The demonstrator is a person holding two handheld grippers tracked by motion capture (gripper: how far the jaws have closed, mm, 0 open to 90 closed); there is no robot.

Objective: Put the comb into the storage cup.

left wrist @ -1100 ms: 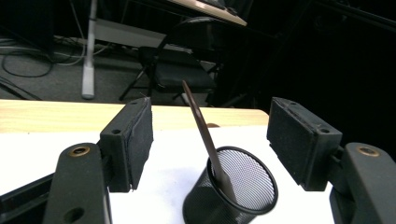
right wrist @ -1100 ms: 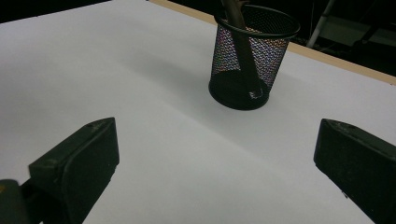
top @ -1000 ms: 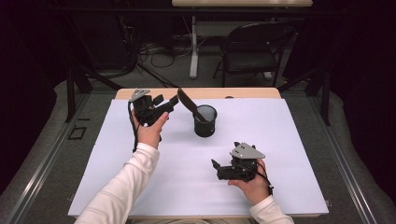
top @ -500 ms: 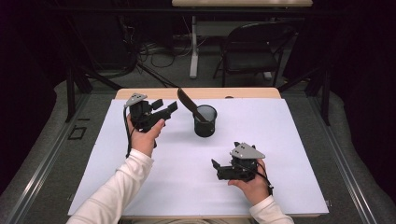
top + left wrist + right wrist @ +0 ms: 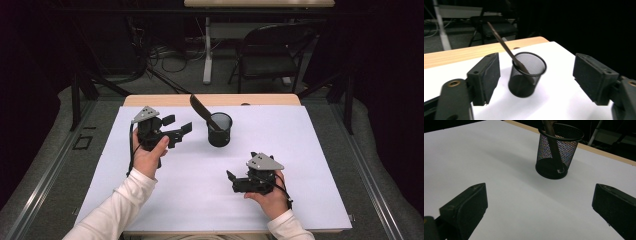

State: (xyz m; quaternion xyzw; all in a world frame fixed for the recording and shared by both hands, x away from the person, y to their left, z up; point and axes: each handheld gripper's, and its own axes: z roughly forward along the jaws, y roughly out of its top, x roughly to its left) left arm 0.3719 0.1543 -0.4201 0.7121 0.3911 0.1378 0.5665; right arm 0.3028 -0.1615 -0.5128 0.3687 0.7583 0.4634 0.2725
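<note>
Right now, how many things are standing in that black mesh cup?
1. A single dark spatula-like tool stands in the mesh cup, leaning over the rim toward the left claw. Anything short behind the mesh might be hidden.

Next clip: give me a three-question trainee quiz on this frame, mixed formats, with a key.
1. True or false: the left tool is shut on the dark utensil.
2. Multiple choice: the utensil is (A) flat on the paper, (B) leaning in the black mesh cup, (C) held by the right tool.
3. Which tool is nearer the cup in the high view?

Key: 1. False; its jaws stand open and hold nothing. 2. B. 3. The left tool.
</note>
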